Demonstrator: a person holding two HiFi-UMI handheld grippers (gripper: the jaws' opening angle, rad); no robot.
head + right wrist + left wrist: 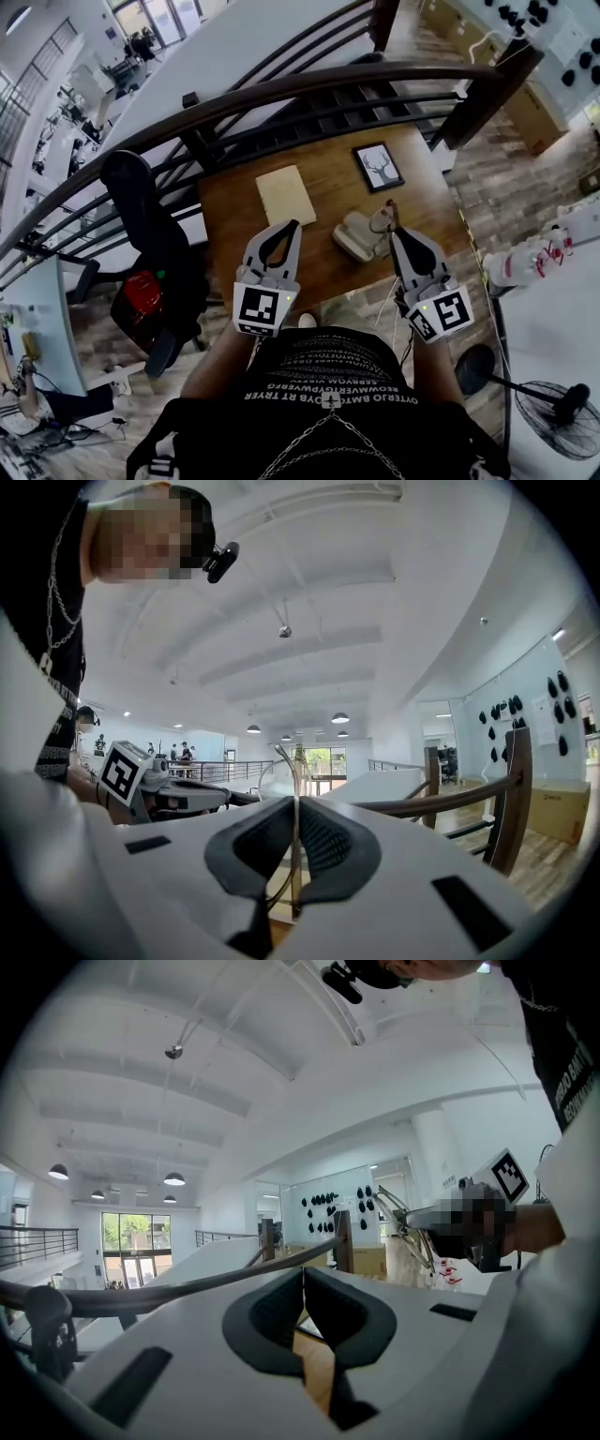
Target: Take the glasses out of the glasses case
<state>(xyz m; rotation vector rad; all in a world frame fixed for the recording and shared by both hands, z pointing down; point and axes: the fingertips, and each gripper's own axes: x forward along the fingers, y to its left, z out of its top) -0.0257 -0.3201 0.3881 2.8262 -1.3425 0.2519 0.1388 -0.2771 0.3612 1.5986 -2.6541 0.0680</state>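
Observation:
In the head view the white glasses case [354,236] lies open on the wooden table [234,216]. Just above its right end my right gripper [396,232] is shut on the thin wire-framed glasses [382,217], which hang clear of the case. In the right gripper view the glasses' frame [292,761] runs up between the closed jaws of that gripper [296,803]. My left gripper [289,225] hovers to the left of the case, shut and empty [302,1274]. From the left gripper view the right gripper [427,1218] shows with the glasses [398,1211] at its tip.
A beige notepad [286,194] and a framed deer picture [378,167] lie farther back on the table. A dark curved railing [281,94] runs behind it. A black chair [150,244] stands to the left and a floor fan [553,403] at the lower right.

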